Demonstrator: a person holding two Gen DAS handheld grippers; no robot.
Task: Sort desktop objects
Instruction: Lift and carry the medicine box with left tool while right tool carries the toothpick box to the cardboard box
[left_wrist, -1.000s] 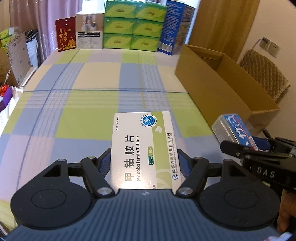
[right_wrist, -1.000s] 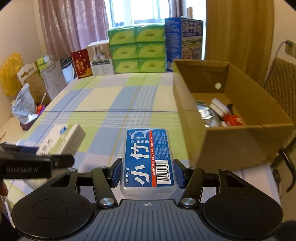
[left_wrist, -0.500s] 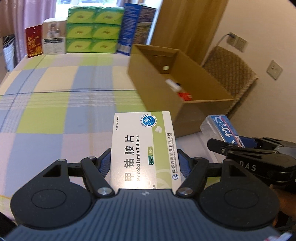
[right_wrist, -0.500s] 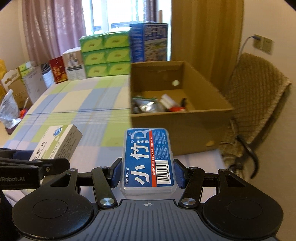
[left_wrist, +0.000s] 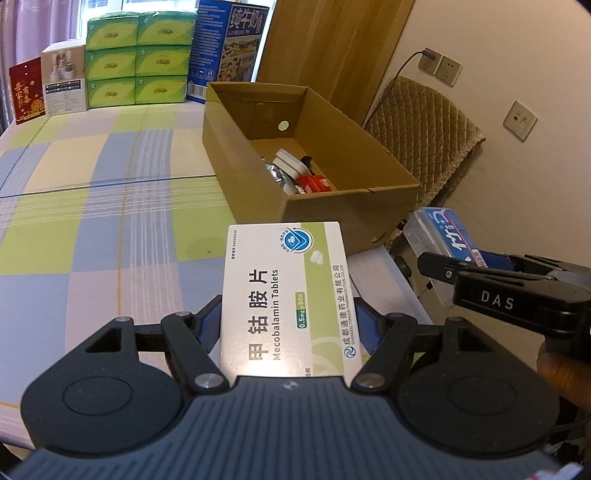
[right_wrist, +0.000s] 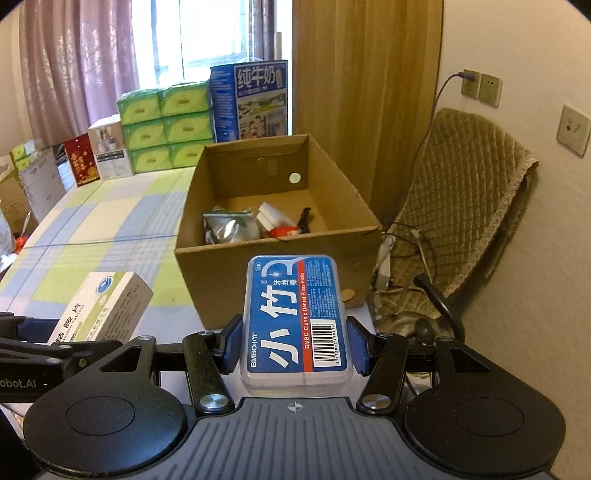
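The left gripper pinches a white-and-green cardboard tablet box; the right gripper pinches a clear plastic floss-pick case with a blue label. Both hover near the open brown cardboard box on the checked tabletop. Released short, either item could strike the box's near wall and fall outside.

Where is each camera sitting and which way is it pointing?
Left wrist: on the left gripper, looking along its fingers past the pill box to the carton; a fingertip shows at right.
Right wrist: on the right gripper, looking past the floss case into the carton; no hand shows.
Shared: carton, both held items, each other's gripper.
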